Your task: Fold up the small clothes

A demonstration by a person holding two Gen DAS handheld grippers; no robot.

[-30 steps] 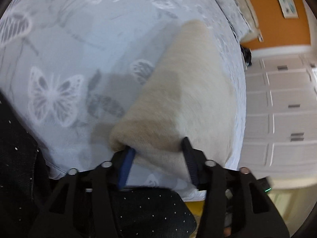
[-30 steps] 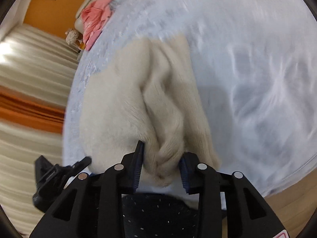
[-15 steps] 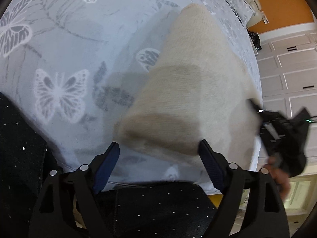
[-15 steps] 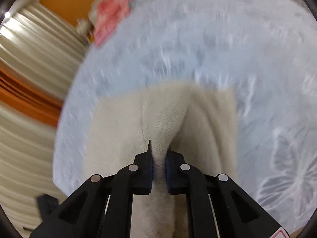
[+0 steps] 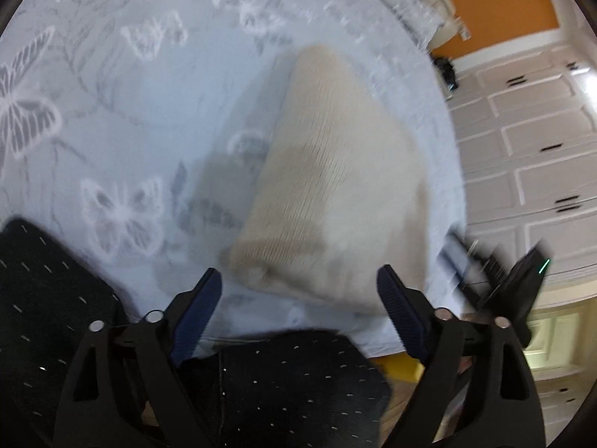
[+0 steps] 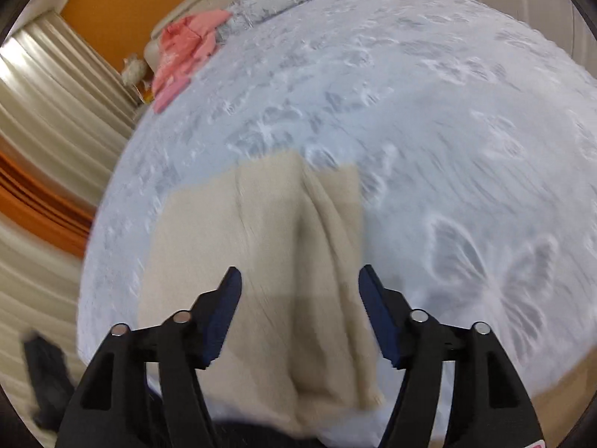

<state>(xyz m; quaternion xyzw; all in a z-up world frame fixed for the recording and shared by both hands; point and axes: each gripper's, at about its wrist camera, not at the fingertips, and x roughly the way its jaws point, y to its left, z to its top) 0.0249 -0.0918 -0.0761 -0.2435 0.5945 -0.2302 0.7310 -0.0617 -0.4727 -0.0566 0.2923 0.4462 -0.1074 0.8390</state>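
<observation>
Both tongs have just let go: the left tongs (image 5: 298, 291) and right tongs (image 6: 298, 287) are opening, nothing pinched, where a second ago each gripped the near edge of the cream knitted garment (image 6: 261, 261). It now lies folded near the edge of the butterfly-print bed cover (image 5: 112, 112). This fold looks finished; smoothing or another fold probably follows.
</observation>
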